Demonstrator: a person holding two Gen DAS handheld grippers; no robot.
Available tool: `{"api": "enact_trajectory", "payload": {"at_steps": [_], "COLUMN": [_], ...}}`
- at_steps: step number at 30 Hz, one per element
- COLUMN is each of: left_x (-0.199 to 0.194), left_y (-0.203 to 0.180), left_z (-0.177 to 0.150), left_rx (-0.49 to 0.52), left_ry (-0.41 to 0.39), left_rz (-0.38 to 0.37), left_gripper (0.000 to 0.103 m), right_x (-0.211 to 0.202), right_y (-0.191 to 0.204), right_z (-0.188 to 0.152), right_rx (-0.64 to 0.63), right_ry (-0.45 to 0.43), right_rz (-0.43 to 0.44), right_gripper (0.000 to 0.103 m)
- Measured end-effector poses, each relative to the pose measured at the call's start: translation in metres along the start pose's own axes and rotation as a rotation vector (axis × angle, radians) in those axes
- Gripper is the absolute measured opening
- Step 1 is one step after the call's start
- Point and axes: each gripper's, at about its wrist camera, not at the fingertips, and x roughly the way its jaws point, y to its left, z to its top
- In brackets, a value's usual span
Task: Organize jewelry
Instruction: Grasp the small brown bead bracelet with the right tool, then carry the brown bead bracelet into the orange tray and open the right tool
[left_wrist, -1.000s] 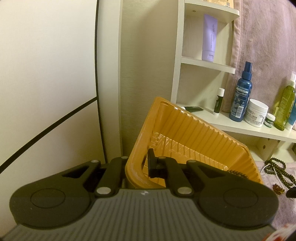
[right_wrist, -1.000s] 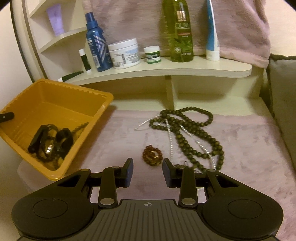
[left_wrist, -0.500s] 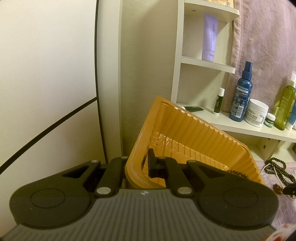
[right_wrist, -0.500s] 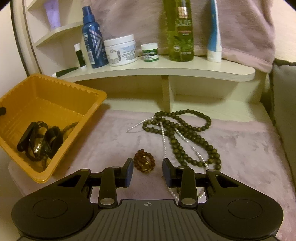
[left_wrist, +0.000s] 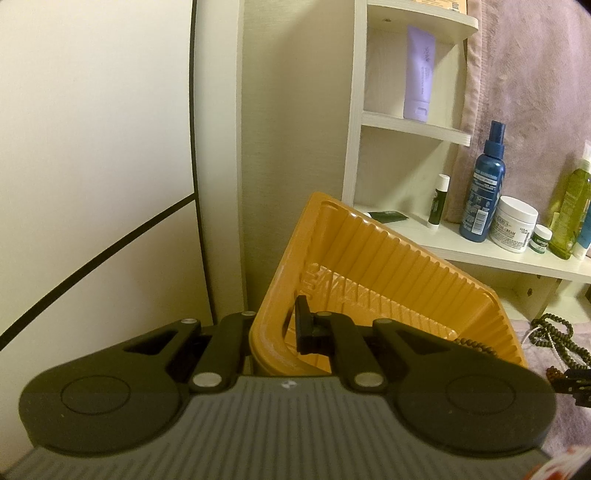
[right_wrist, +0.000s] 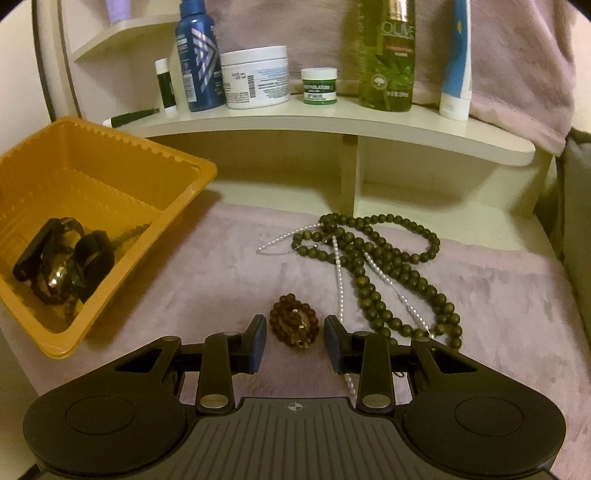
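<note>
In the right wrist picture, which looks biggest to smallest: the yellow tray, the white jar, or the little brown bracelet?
1. Yellow tray
2. White jar
3. Brown bracelet
The jar sits farther back, so its real size against the bracelet is unsure.

A: The ribbed tray (right_wrist: 173, 173) is orange, the small bracelet (right_wrist: 294, 325) amber-brown.

B: The long beads (right_wrist: 373, 258) are olive-green, the thin strand (right_wrist: 339, 273) white, the cloth (right_wrist: 480, 302) mauve.

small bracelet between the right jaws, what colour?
Amber-brown beads with a gold clasp; best in the right wrist view.
</note>
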Motion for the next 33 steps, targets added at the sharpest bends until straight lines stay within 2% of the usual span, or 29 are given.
{"api": "enact_trajectory", "payload": {"at_steps": [2, 3, 5, 8, 15, 21, 28, 33], "left_x": [0.000, 0.000, 0.000, 0.000, -0.001, -0.001, 0.000, -0.001], "left_y": [0.000, 0.000, 0.000, 0.000, 0.000, 0.000, 0.000, 0.000], "left_z": [0.001, 0.001, 0.001, 0.001, 0.001, 0.000, 0.001, 0.000], "left_rx": [0.000, 0.000, 0.000, -0.002, -0.002, -0.001, -0.001, -0.004], "left_ry": [0.001, 0.001, 0.001, 0.000, 0.000, 0.000, 0.000, -0.001], "left_rz": [0.000, 0.000, 0.000, 0.000, -0.001, -0.002, -0.001, -0.004], "left_gripper": [0.007, 0.007, 0.007, 0.007, 0.007, 0.007, 0.007, 0.007], "right_x": [0.001, 0.002, 0.002, 0.001, -0.012, -0.032, -0.044, -0.044], "right_y": [0.002, 0.002, 0.002, 0.002, 0.002, 0.006, 0.030, 0.063], "right_z": [0.000, 0.000, 0.000, 0.000, 0.003, 0.021, 0.047, 0.066], "right_rx": [-0.014, -0.016, -0.020, -0.031, 0.012, 0.070, 0.104, 0.095], "right_ry": [-0.001, -0.002, -0.003, -0.003, -0.023, -0.070, -0.114, -0.123], "right_rz": [-0.009, -0.015, -0.017, -0.013, 0.016, 0.079, 0.214, 0.340], "right_gripper": [0.033, 0.025, 0.014, 0.010, 0.009, 0.009, 0.009, 0.009]}}
